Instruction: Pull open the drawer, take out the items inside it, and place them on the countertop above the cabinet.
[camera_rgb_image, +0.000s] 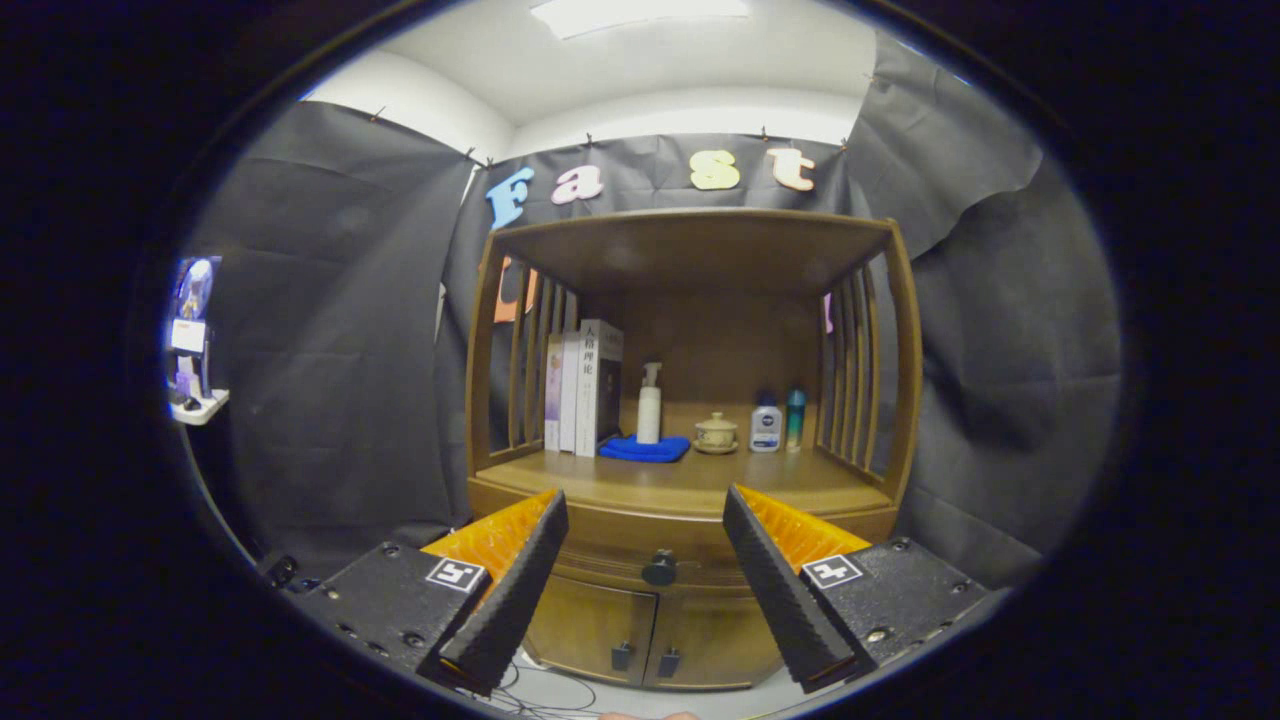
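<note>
The hand-held gripper (645, 545) hangs in front of the wooden cabinet (900, 400) with its two fingers spread wide apart and nothing between them. The drawer (640, 540) sits shut just under the surface (680, 485) of the cabinet, and its dark round knob (659, 568) lies in the gap between the fingers, a little beyond their tips and apart from both. Below it are two small doors (640, 630) with dark pulls. What lies inside the drawer is hidden, so its weight and feel cannot be told yet. The knob looks small, hard and smooth, so the fingers would best close on its two sides, squarely and deep enough not to slip off its rounded face. The drawer front is stiff wood and will probably slide on a straight pull; a slanted tug could jam it. On the surface above stand some books (585, 385), a white spray bottle (650, 402) on a folded blue cloth (645, 449), a small lidded cup (716, 431) and two little bottles (778, 420), all toward the back. The front strip looks bare and seems the safest spot to set things down, away from the breakable-looking cup.
</note>
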